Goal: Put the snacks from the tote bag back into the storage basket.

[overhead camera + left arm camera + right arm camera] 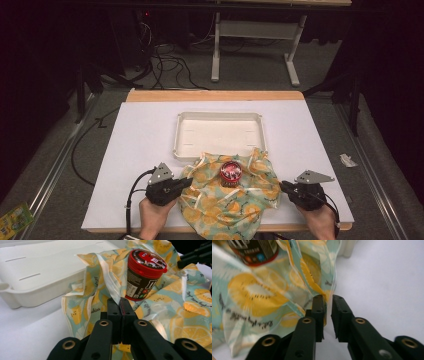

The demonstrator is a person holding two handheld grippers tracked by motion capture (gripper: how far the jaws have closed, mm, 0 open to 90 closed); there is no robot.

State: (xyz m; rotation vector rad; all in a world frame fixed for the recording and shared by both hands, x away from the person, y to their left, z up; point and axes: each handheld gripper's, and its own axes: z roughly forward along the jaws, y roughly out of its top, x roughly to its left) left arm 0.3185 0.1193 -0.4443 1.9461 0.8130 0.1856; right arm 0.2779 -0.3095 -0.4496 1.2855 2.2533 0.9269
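Note:
A cloth [215,205] printed with yellow fruit slices lies crumpled at the table's near edge. On it stands a dark jar with a red lid [231,173], upright. My left gripper [189,182] is at the cloth's left edge; in the left gripper view its jaws [120,302] are shut on a white-hemmed fold of the cloth [190,305], just in front of the jar [143,275]. My right gripper [283,186] is at the cloth's right edge. In the right gripper view its jaws [327,300] stand slightly apart, with the cloth's [257,295] edge resting against the left jaw, not pinched.
An empty white tray [218,116] sits just beyond the cloth, mid-table, its near rim touching the fabric. The white mat [140,150] covers the wooden table. Cables and a white desk frame [216,55] are on the floor behind. A paper scrap [347,160] lies to the right.

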